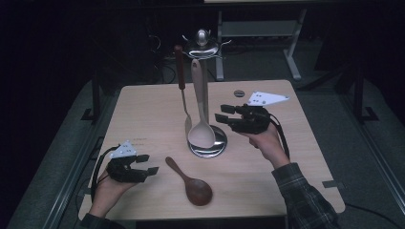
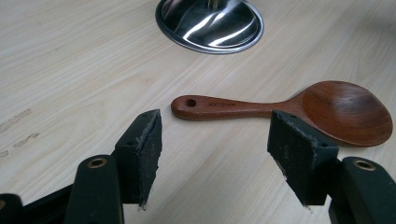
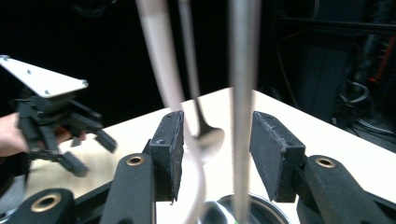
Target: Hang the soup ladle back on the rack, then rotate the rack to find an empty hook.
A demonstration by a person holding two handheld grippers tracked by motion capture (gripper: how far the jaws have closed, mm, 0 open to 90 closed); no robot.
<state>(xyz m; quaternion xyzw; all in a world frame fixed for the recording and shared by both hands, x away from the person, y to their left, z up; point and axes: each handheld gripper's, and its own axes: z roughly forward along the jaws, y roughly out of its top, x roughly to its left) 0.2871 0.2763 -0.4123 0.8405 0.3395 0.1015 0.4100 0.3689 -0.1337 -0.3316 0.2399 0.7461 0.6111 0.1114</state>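
A chrome utensil stand [image 1: 207,143] stands mid-table, its pole [image 3: 243,93] upright. Hanging from its top are a pale spoon [image 1: 200,129] and a metal spoon with a dark red handle [image 1: 181,71]. A brown wooden spoon [image 1: 191,183] lies flat in front of the stand, its handle pointing back-left. My left gripper [image 1: 147,164] rests open on the table just left of that handle, and the wooden spoon [image 2: 280,109] lies beyond the pads with nothing between them. My right gripper [image 1: 223,113] hovers open just right of the pole. Its pads [image 3: 273,149] frame the pole and the pale spoon [image 3: 161,60] without pressing either.
A small dark disc [image 1: 239,93] lies near the table's back edge. The table [image 1: 143,109] is light wood; dark floor, cables and a metal frame lie behind it. The stand's shiny base [image 2: 210,21] sits ahead of my left gripper. My left gripper [image 3: 56,126] appears at the left of the right gripper view.
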